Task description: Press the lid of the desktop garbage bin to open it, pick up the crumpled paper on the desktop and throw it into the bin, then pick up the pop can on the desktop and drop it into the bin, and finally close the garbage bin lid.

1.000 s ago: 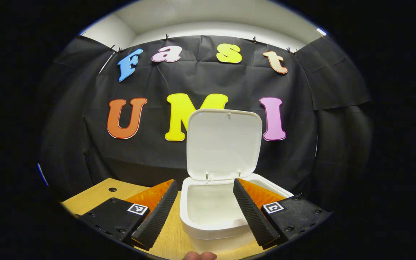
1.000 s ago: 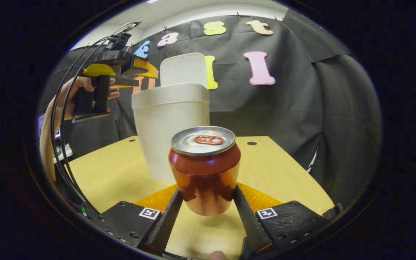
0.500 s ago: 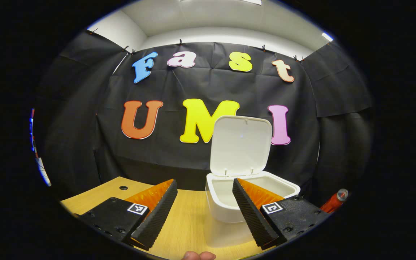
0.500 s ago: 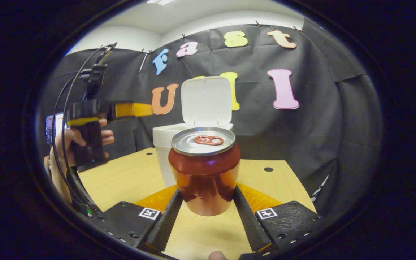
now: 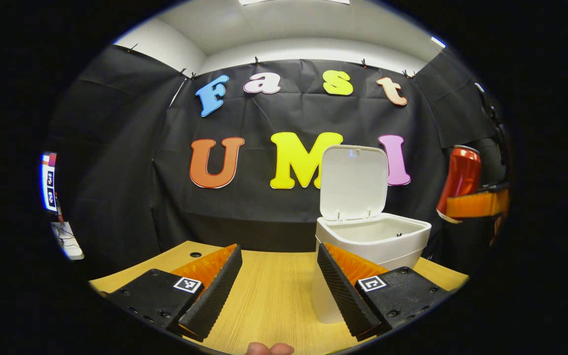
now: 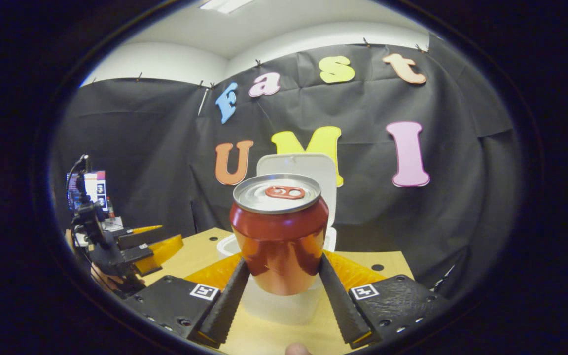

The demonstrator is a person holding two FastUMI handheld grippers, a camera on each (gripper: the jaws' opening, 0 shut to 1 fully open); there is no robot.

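The white bin [image 5: 377, 241] stands on the wooden table [image 5: 264, 291] with its lid [image 5: 353, 180] upright and open. My left gripper [image 5: 278, 261] hovers open just left of the bin, nothing between its fingers. The red pop can [image 6: 279, 236] is upright in the air, and my right gripper [image 6: 282, 268] is shut on its lower half. Behind the can I see the bin's rim [image 6: 225, 245] and the raised lid [image 6: 313, 165]. In the left gripper view the can [image 5: 459, 177] hangs to the right of the bin, above rim height. The left gripper [image 6: 138, 246] sits low at the left in the right gripper view.
The table has small round holes [image 5: 195, 255] near its back edge, and the black cloth wall is close behind the bin. A lit screen [image 5: 48, 180] stands off the table's left side. The table's right edge [image 6: 412, 276] lies just beyond the bin.
The left gripper pulled back and leftward from over the bin, staying open. The right gripper carried the can up from the table and closer to the bin.
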